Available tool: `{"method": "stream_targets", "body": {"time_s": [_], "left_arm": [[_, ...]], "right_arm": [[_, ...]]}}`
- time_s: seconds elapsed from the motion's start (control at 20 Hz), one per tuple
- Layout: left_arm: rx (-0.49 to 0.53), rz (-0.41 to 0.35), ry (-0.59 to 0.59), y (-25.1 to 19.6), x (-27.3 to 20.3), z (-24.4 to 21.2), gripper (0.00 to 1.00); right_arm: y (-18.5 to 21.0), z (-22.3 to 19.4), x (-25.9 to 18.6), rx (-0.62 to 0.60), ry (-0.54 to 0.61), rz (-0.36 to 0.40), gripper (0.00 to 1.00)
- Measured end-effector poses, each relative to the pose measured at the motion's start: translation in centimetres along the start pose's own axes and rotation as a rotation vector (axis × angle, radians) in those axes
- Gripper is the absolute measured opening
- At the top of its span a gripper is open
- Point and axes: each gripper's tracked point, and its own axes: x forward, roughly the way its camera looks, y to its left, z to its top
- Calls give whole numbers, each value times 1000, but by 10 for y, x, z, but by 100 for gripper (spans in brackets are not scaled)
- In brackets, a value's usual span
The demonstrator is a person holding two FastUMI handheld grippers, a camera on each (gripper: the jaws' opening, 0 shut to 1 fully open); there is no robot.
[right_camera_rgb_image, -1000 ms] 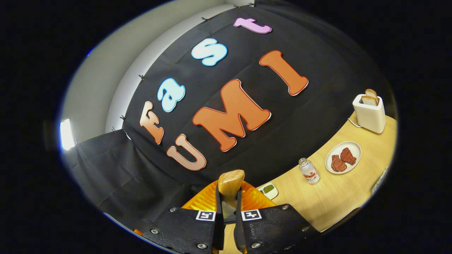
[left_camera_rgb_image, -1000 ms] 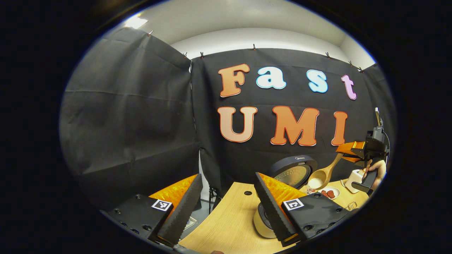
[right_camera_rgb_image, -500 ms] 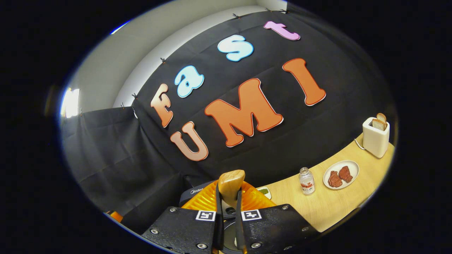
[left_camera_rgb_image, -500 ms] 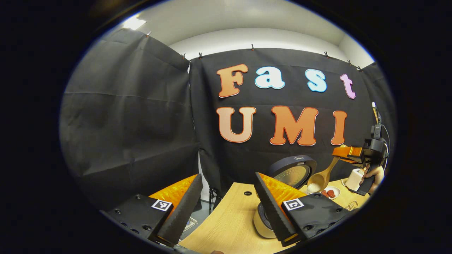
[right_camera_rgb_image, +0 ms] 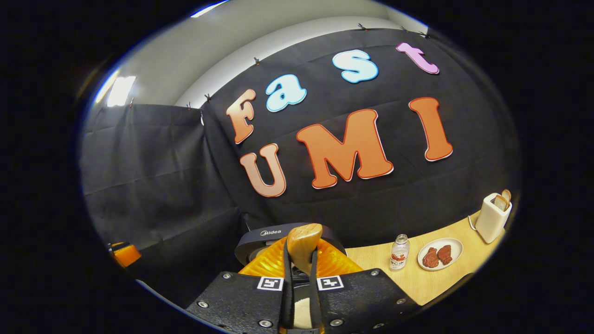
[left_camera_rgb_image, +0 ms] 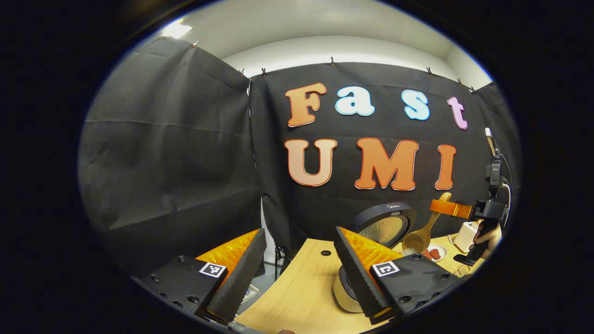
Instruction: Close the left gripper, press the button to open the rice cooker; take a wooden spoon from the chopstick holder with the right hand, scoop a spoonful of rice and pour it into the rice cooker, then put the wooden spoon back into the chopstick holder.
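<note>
The right claw point(right_camera_rgb_image: 300, 297) is pinching the wooden spoon point(right_camera_rgb_image: 303, 246) by its handle, both fingers pressed flat against it, with the handle end poking up between them. Seen from the left gripper view, that same right claw point(left_camera_rgb_image: 448, 208) sits level above the far end of the desk, held by a hand point(left_camera_rgb_image: 488, 237), and the spoon point(left_camera_rgb_image: 420, 235) hangs down from it at a slant, its bowl low and just in front of the raised lid of the rice cooker point(left_camera_rgb_image: 384, 223). Under the claw in the right gripper view something pale shows in the gap between the fingers, though I cannot tell what it is. The cooker's lid point(right_camera_rgb_image: 287, 237) stands open just behind the claw's fingers.

The left claw point(left_camera_rgb_image: 297, 273) is spread wide, holding nothing, hovering at the near end of the desk point(left_camera_rgb_image: 301, 297) with the cooker's body partly behind its right finger.

Farther along the desk, to the right, a small bottle point(right_camera_rgb_image: 398, 253) stands just beside a white plate point(right_camera_rgb_image: 440, 254) carrying two dark red pieces. Beyond them a white toaster point(right_camera_rgb_image: 493, 211) stands with bread sticking out of its slot.
</note>
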Motion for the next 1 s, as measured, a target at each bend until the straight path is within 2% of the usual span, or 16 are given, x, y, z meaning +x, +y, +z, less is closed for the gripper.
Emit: {"method": "stream_targets", "body": {"time_s": [0.2, 0.45, 0.6, 0.65, 0.7, 1.0], "left_arm": [[6, 4, 2, 2, -2, -2, 99], [24, 12, -10, 5, -4, -1, 96], [14, -9, 4, 1, -7, -4, 99], [3, -14, 9, 1, -7, -3, 97], [-4, -27, 14, -1, -8, -5, 96], [-8, -62, -18, -14, -2, 6, 96]], "right_arm": [[14, -9, -3, -139, 4, 31, 12], [23, -29, -4, -173, 30, 75, 13], [19, -34, -6, -118, 45, 72, 12], [17, -32, -7, -80, 47, 69, 17], [15, -30, -9, -48, 46, 66, 12], [-28, 7, -38, 36, -10, -4, 12]]}}
